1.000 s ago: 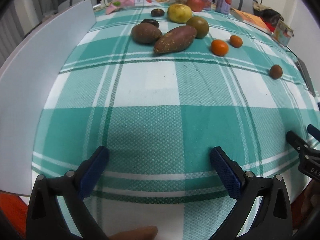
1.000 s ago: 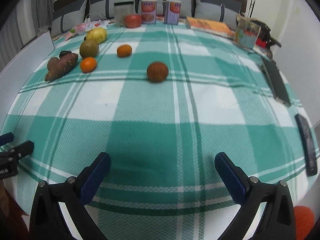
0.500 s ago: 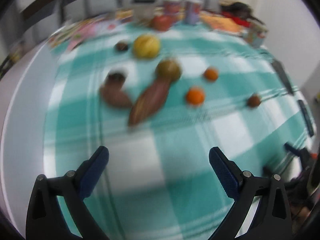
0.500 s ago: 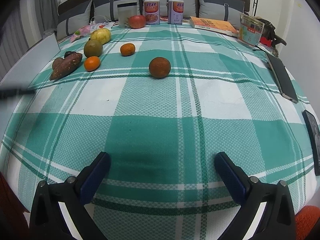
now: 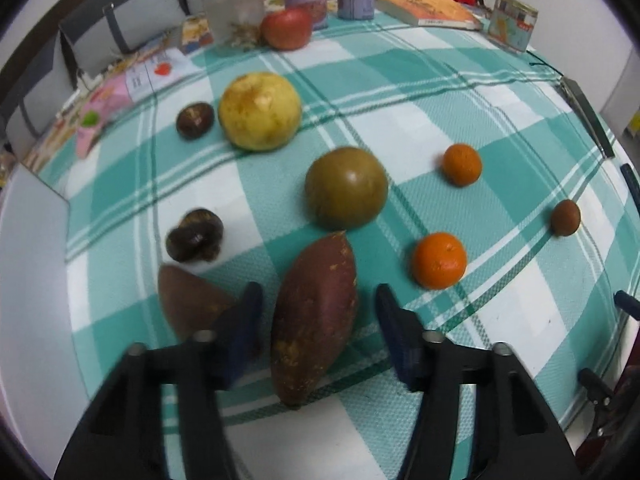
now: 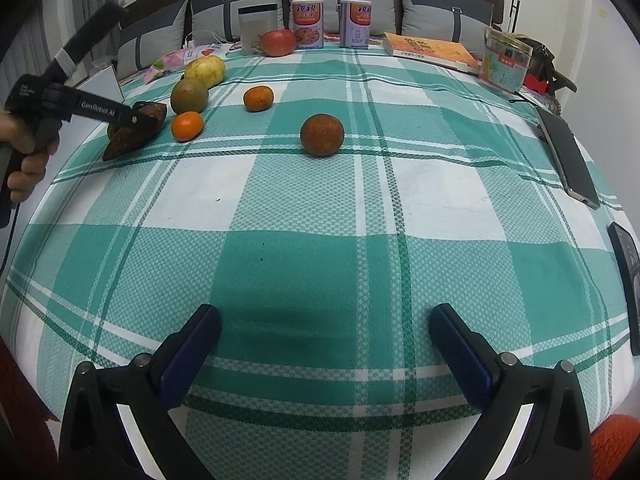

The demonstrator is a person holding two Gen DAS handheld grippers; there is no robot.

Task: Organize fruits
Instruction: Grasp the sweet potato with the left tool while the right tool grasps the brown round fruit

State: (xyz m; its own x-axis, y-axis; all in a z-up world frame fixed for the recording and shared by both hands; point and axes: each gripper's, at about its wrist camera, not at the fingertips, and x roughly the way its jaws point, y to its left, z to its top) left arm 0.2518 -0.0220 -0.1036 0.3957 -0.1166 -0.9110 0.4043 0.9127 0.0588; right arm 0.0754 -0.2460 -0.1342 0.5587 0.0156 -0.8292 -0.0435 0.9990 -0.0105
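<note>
Teal-and-white checked tablecloth (image 6: 320, 208) over a broad table, grey cushions along the far edge; produce stock clustered toward 10 o'clock in the right wrist view. Item: sweet potato (image 5: 316, 316), lying lengthwise between the fingers of the left gripper (image 5: 318, 300); jaws stand wide on either side, no pad visibly touching it, so judged a straddle ahead of a close, not a hold. Item: second brown tuber (image 5: 188, 304), just beside the left finger at 9 o'clock, partly hidden by it; likely to be nudged if the jaws close carelessly. Items: dark chestnut-like pieces (image 5: 196, 236) at 11 o'clock of the sweet potato, another (image 5: 195, 120) farther off beside the large yellow fruit (image 5: 260, 111). Item: green-brown round fruit (image 5: 346, 187), just past the potato's tip at 12 o'clock. Items: two mandarins (image 5: 439, 261) and (image 5: 462, 164), toward 2 o'clock. Item: brown round fruit (image 6: 322, 135), alone, well apart from the cluster. Item: red apple (image 6: 278, 42) at the far edge, beside two printed cans (image 6: 307, 24). Left hand (image 6: 24, 152) grips a pistol-style handle, tool angled down onto the pile. Right gripper (image 6: 324, 336) hovers over bare cloth, jaws wide and empty, level, pointed toward 12 o'clock. Sorting judged barely begun
</note>
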